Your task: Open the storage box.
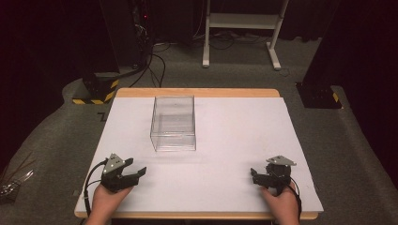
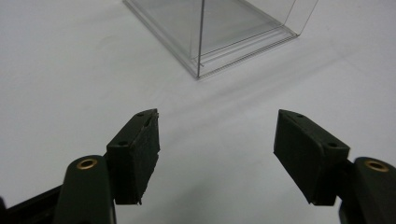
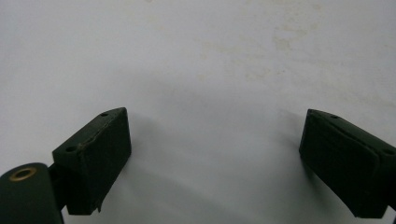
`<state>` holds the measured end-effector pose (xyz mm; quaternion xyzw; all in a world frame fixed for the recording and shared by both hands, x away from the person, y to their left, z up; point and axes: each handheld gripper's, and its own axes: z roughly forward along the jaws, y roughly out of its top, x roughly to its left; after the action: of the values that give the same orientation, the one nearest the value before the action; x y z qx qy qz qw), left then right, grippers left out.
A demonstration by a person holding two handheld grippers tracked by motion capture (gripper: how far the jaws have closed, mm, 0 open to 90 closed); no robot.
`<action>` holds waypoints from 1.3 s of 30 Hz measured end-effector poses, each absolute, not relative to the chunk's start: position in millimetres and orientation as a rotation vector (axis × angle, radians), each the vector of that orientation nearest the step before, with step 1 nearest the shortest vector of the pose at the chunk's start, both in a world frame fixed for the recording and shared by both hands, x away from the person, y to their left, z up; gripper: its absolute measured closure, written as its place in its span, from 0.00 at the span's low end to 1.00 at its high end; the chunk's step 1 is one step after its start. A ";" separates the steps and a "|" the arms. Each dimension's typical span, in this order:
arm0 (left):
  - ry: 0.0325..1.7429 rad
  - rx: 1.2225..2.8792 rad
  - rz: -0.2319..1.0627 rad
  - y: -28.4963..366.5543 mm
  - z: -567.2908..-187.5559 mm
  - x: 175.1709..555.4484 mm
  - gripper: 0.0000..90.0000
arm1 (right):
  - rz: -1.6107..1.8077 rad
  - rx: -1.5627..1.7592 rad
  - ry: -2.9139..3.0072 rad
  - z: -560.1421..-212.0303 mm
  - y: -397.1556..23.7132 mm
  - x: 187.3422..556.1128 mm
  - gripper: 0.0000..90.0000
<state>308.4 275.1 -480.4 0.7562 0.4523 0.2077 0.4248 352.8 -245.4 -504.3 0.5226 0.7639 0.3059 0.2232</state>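
A clear plastic box point(image 1: 173, 123) stands left of centre on the white table top point(image 1: 234, 136), with nothing visible inside it. My left gripper point(image 1: 136, 174) rests near the front left edge, open and holding nothing, angled toward the box. In the left gripper view the box's near corner point(image 2: 200, 70) lies ahead of the spread jaws, well apart from them. My right gripper point(image 1: 253, 174) sits near the front right edge, open. In the right gripper view only bare white surface point(image 3: 210, 84) lies between its wide-apart jaws.
The table has a wooden rim point(image 1: 197, 92) at the back. Beyond it on the grey floor are a white stand's legs point(image 1: 239, 51), cables point(image 1: 152, 61) and black equipment bases with yellow-black tape point(image 1: 96, 91). Dark curtains surround the area.
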 end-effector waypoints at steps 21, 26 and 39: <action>1.033 1.861 0.452 247.3 -468.9 311.3 0.37 | 0.845 1.444 2.108 -504.3 -245.3 352.6 0.10; 1.018 1.861 0.450 244.8 -465.4 314.2 0.37 | 0.845 1.445 2.108 -504.3 -245.2 352.5 0.10; 0.981 1.886 0.451 229.3 -457.5 329.9 0.39 | 0.846 1.444 2.108 -504.3 -245.3 352.5 0.10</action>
<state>329.9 229.3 -457.5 0.7681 0.3997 0.1837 0.4654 352.5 -245.3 -504.3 0.5229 0.7634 0.3065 0.2233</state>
